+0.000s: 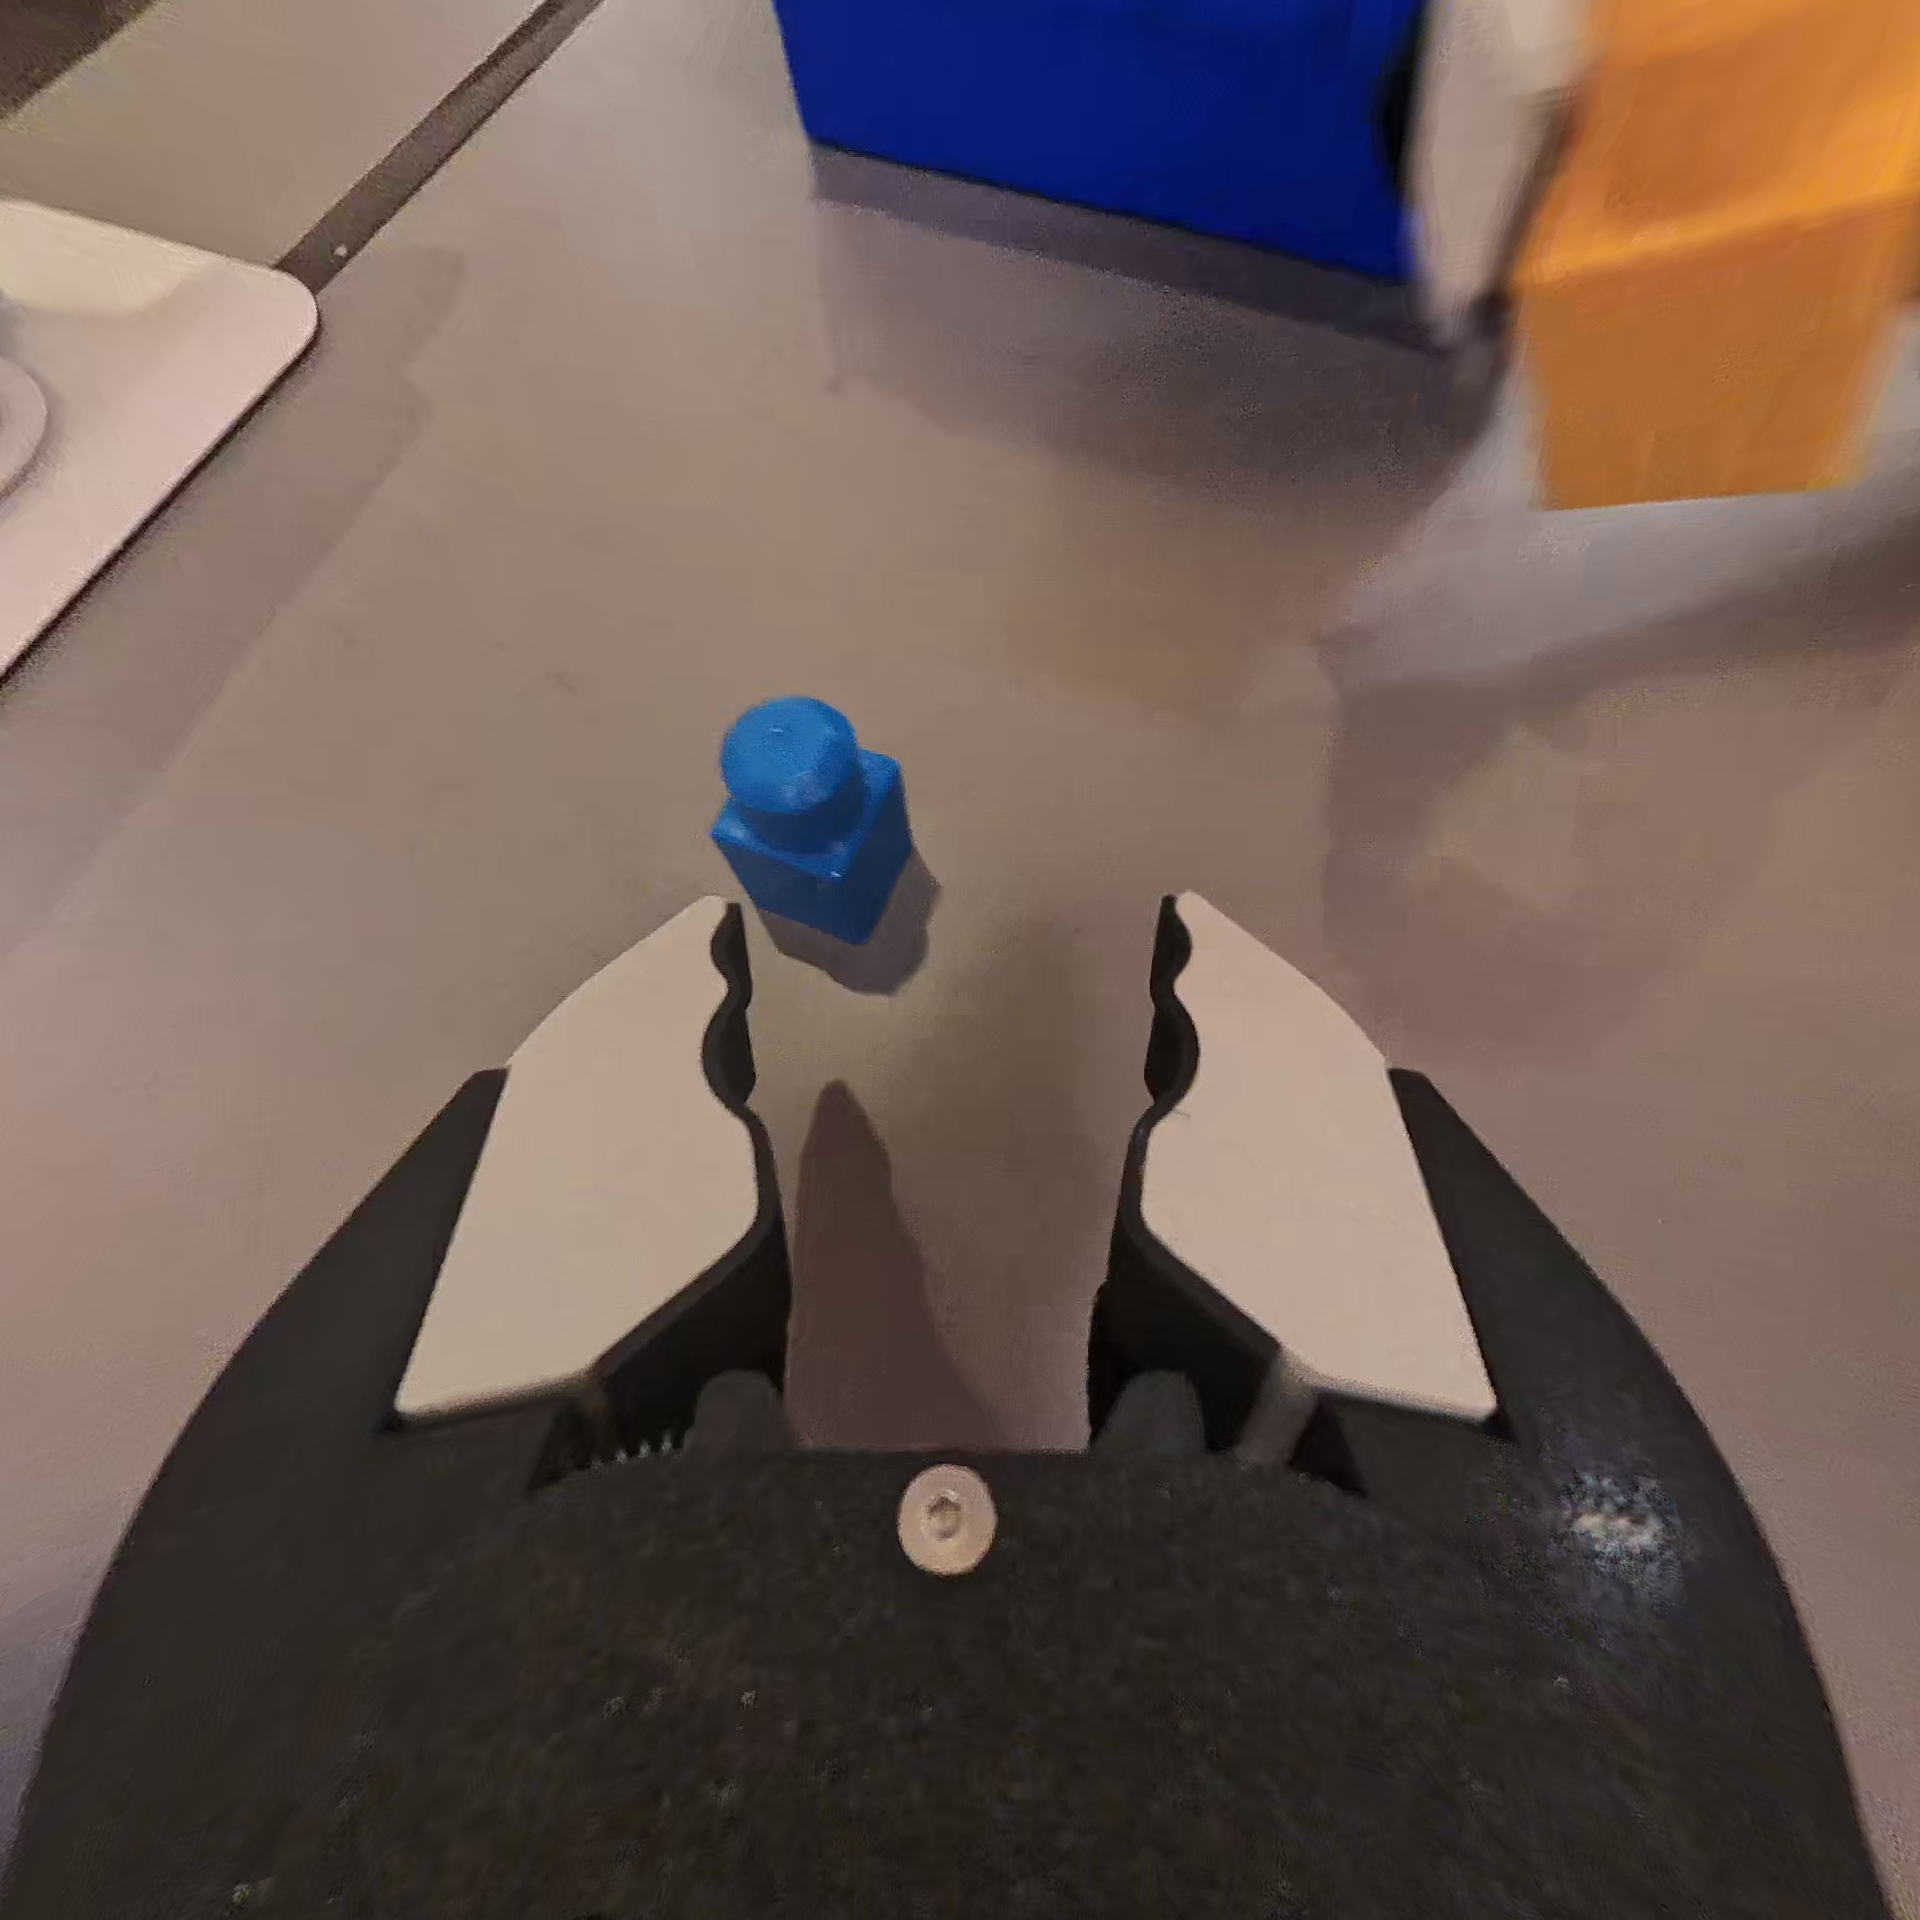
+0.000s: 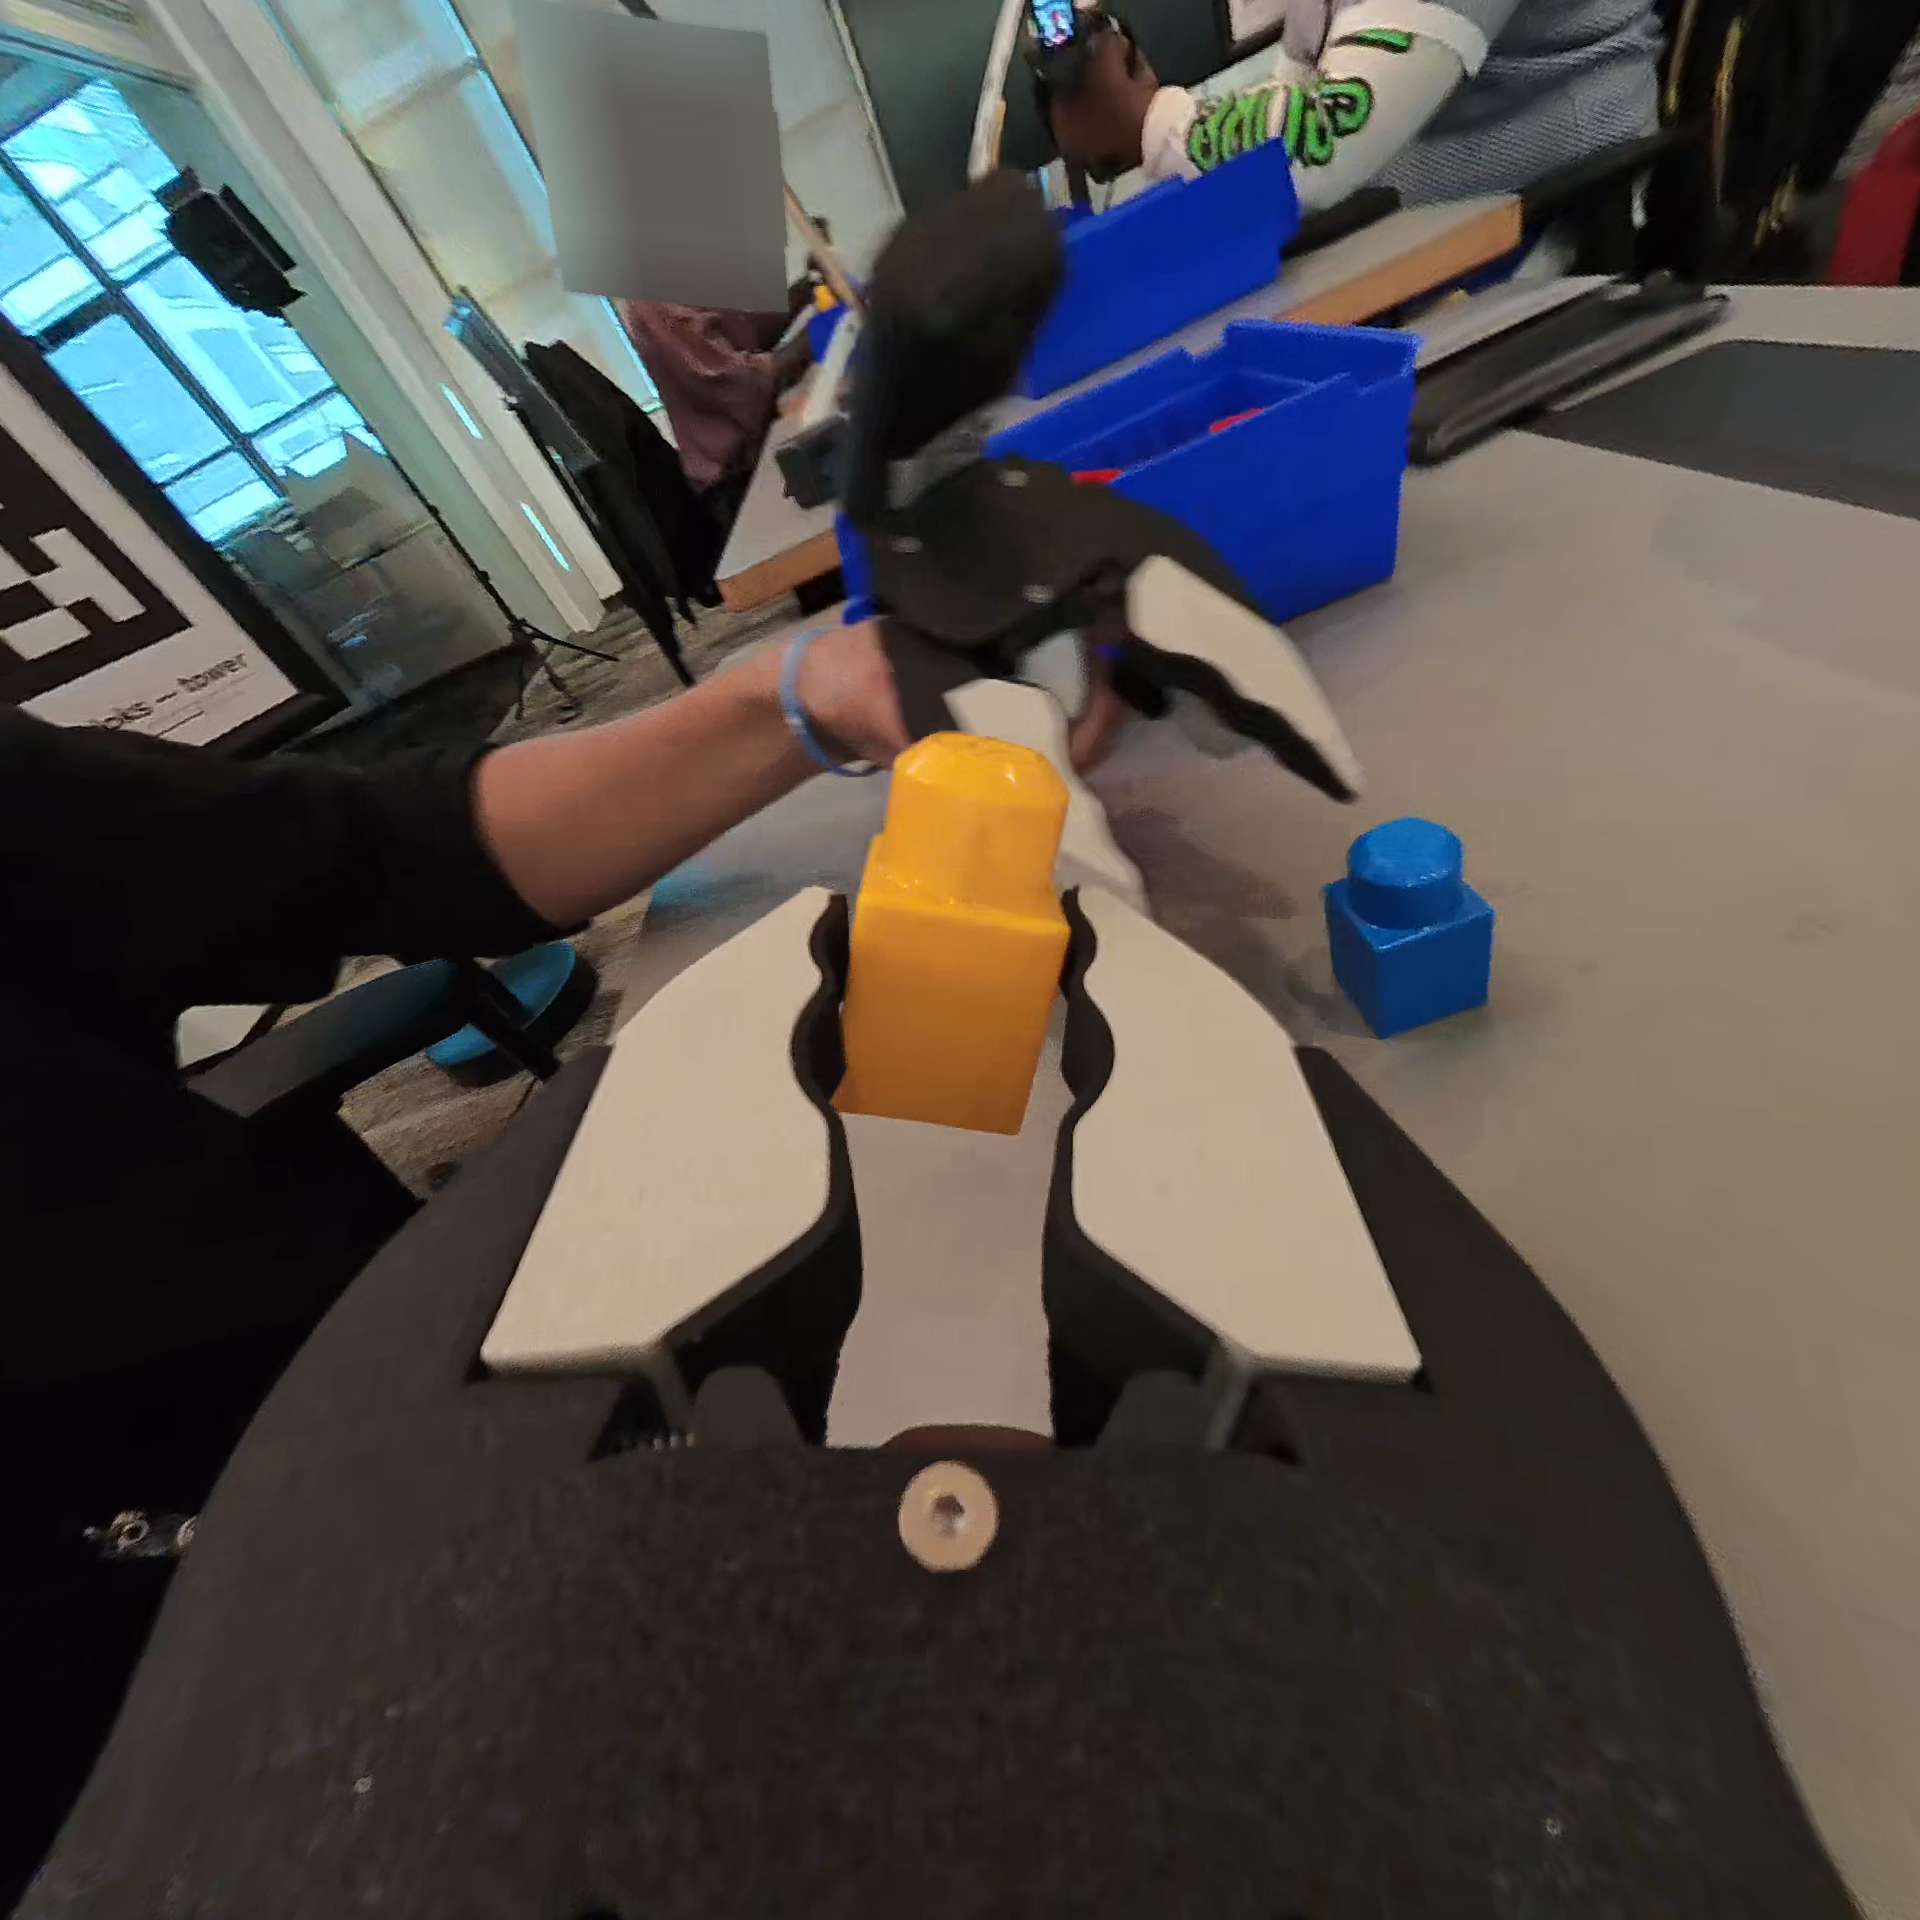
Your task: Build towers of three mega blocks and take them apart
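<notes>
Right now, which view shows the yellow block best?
The right wrist view: the yellow block sits sharp and centred, clamped upright between the right gripper fingers. The left wrist view shows it only as a motion-blurred orange-yellow shape at the upper right edge, partly cut off, beside the blue bin.

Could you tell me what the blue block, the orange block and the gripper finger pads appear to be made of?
Blue block: likely hard plastic, matte; faint layered ridges suggest it may be 3D-printed. Orange block, clamped in the right gripper: smooth, glossy moulded plastic, with soft highlights. Finger pads of the open left gripper: dark, wavy, non-reflective lining, probably rubber or similar, on pale matte plates.
</notes>
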The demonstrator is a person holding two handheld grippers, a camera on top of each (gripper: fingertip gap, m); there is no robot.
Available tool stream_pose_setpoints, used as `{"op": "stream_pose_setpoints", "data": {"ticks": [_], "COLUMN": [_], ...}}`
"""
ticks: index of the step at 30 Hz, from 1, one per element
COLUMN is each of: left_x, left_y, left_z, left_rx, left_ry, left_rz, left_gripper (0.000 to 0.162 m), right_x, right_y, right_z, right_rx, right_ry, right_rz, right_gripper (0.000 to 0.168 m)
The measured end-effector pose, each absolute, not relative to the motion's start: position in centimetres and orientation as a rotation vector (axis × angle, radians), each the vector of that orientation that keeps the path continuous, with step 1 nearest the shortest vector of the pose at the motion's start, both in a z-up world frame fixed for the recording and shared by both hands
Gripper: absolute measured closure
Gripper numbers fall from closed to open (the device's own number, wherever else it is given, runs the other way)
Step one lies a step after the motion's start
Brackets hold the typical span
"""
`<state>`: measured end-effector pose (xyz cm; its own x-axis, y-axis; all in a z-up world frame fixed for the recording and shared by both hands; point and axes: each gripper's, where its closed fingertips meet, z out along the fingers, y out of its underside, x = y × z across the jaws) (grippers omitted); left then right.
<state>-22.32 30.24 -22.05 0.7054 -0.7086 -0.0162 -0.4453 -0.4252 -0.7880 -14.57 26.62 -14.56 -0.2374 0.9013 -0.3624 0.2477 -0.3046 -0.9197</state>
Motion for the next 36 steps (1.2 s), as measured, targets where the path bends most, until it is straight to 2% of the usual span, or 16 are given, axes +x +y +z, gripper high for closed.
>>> {"op": "stream_pose_setpoints", "data": {"ticks": [7,10,11,12,14,17,25,36], "left_x": [-22.7,-22.3,-22.1,-22.0,-21.9,-21.4,-19.9,-20.1], "left_y": [34.8,34.8,34.7,34.7,34.8,34.3,29.9,28.6], "left_z": [-25.6,-26.4,-26.4,-26.3,-25.8,-23.4,-11.3,-9.8], "left_rx": [-2.134,-2.150,-2.137,-2.111,-2.084,-2.052,-1.928,-2.009], "left_ry": [1.021,1.075,1.097,1.112,1.103,1.029,1.003,1.074], "left_rz": [-0.384,-0.427,-0.432,-0.432,-0.437,-0.541,-0.790,-0.790], "left_gripper": [0.092,0.102,0.118,0.123,0.124,0.124,0.124,0.124], "right_x": [-13.8,-13.7,-13.7,-13.7,-13.8,-14.5,-19.0,-21.9], "right_y": [25.4,26.1,26.5,26.8,27.2,27.6,27.5,27.1], "right_z": [-15.0,-15.6,-16.0,-16.3,-16.9,-17.4,-16.6,-13.4], "right_rx": [-1.412,-1.432,-1.447,-1.460,-1.472,-1.443,-1.171,-1.045], "right_ry": [-1.459,-1.433,-1.420,-1.408,-1.387,-1.384,-1.477,-1.432], "right_rz": [1.601,1.580,1.569,1.556,1.536,1.505,1.393,1.464], "right_gripper": [0.130,0.130,0.130,0.130,0.130,0.130,0.130,0.131]}}
